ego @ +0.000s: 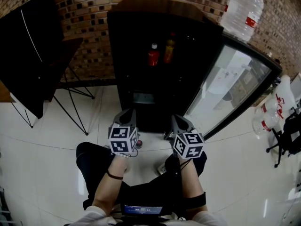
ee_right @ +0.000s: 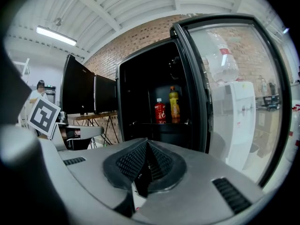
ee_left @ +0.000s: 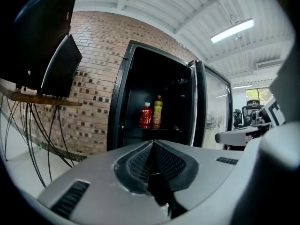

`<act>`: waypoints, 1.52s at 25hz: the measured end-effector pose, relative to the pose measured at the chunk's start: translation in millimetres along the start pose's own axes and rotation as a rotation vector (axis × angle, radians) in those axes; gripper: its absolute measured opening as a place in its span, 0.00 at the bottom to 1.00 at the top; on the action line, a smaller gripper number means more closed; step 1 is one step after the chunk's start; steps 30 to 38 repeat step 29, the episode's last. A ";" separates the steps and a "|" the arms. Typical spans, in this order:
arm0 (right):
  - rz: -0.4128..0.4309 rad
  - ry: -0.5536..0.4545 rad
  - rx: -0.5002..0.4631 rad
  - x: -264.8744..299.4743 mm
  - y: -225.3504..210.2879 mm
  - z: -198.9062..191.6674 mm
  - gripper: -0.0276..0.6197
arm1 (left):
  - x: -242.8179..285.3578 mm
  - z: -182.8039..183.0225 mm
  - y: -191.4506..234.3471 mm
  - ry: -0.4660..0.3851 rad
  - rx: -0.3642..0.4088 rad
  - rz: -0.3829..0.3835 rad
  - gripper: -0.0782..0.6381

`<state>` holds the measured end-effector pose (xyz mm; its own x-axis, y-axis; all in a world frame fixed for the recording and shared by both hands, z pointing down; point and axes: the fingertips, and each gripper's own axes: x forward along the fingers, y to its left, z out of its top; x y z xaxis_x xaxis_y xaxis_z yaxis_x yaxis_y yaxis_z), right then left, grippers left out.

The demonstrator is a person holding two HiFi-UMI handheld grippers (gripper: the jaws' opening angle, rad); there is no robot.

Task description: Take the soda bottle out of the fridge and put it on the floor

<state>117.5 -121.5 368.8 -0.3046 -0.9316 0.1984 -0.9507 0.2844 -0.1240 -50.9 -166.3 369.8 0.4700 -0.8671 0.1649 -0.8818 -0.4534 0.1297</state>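
Nearest to me, my left gripper (ego: 126,113) and my right gripper (ego: 178,119) are held side by side in front of the fridge (ego: 126,55), each carrying its marker cube and pointing at the open cabinet. The fingers (ee_left: 140,159) of the left one are clenched tip to tip with nothing between them, and the right gripper's are pressed together in the same way, empty too. Under them is the pale tiled floor (ego: 56,159), which runs up to the foot of the fridge. The fridge is black and dark inside, and its glass door (ego: 230,86) is swung out to the fridge's right. The soda bottle (ego: 153,54), red with a white cap, stands upright on a shelf inside the fridge, well apart from both grippers. A yellow bottle (ego: 169,51) stands just beside it, on its right. Left of the fridge a wooden desk (ee_left: 37,99) on thin black legs carries a black screen (ego: 28,51). A brick wall (ego: 89,13) stands behind the fridge, and beyond the open door a big clear water jug (ego: 242,11) shows near the fridge's upper right corner.
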 end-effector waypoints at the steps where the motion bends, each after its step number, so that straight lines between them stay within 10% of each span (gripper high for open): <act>1: -0.001 0.001 -0.001 -0.1 0.2 0.0 0.06 | 0.1 0.2 0.3 0.000 0.004 0.001 0.11; 38: -0.021 -0.008 -0.052 8.0 -4.8 4.7 0.06 | 15.1 0.1 3.8 -0.004 0.009 -0.010 0.11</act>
